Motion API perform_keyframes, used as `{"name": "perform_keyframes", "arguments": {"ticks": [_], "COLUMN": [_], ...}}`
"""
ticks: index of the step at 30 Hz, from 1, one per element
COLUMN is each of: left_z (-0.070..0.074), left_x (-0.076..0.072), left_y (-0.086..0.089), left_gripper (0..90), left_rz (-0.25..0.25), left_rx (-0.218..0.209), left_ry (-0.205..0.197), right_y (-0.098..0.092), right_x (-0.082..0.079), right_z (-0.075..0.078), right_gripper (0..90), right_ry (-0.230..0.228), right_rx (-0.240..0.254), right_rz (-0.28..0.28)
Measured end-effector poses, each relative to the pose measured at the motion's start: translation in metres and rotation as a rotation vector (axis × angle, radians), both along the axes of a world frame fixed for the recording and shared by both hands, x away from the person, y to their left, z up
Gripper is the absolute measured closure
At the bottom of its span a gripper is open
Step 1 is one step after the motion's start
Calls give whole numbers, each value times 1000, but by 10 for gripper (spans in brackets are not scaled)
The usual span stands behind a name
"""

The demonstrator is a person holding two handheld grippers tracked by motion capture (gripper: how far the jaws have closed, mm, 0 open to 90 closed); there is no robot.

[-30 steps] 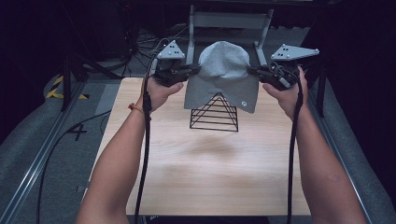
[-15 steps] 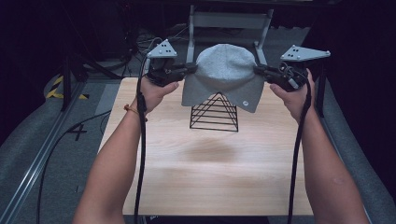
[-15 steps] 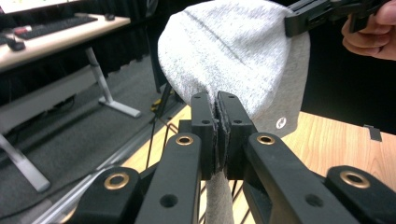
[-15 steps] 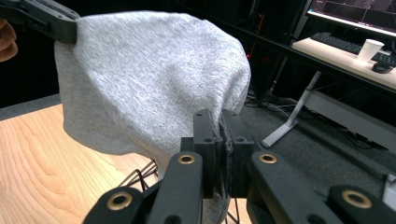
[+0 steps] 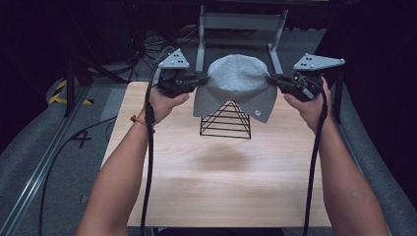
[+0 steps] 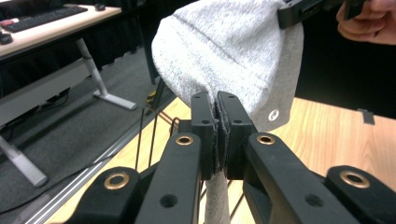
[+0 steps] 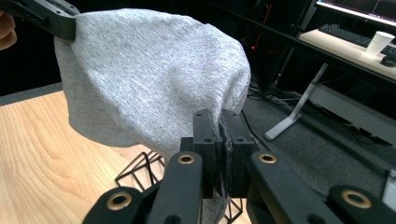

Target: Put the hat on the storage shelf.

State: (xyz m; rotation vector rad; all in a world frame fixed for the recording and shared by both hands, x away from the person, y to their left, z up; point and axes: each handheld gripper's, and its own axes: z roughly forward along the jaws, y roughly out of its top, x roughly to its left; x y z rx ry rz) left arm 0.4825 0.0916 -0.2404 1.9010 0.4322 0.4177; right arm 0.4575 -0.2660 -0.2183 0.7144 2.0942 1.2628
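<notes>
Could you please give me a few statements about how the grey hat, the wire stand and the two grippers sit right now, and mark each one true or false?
1. The left gripper is shut on the grey knitted hat. True.
2. The right gripper is open and clear of the hat. False: its jaws are closed on the hat's fabric.
3. The hat lies flat on the light wooden table. False: it is held up between the two grippers.
4. The black wire pyramid stand stands on the table below the hat. True.
5. A white paper cup stands on the wooden table beside the stand. False: it is on a separate desk in the background.
</notes>
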Motion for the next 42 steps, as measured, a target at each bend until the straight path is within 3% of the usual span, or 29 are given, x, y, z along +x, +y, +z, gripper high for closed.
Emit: {"name": "perform_keyframes", "arguments": {"ticks": [2,15,19,25,26,36,42], "left_z": [-5,-54,-68,-87,-90,-116,-132], "left_x": [3,25,30,32,32,30,26], "left_y": [-1,-4,-3,-1,-1,-6,-9], "left_gripper": [863,862,862,862,861,861,861], "left_rz": [10,50,57,51,51,50,59], "left_rx": [23,26,8,-32,-44,-3,62], "left_ry": [-6,72,101,85,97,113,121], "right_y": [1,10,13,13,12,15,14], "right_x": [1,18,25,33,35,37,36], "right_z": [-3,-39,-52,-72,-76,-109,-126], "right_gripper": [864,860,861,861,861,862,865], "right_ry": [3,62,86,123,128,185,209], "right_rx": [2,-24,-26,-24,-19,-10,-23], "right_rz": [1,4,0,-10,-13,-6,-2]}}
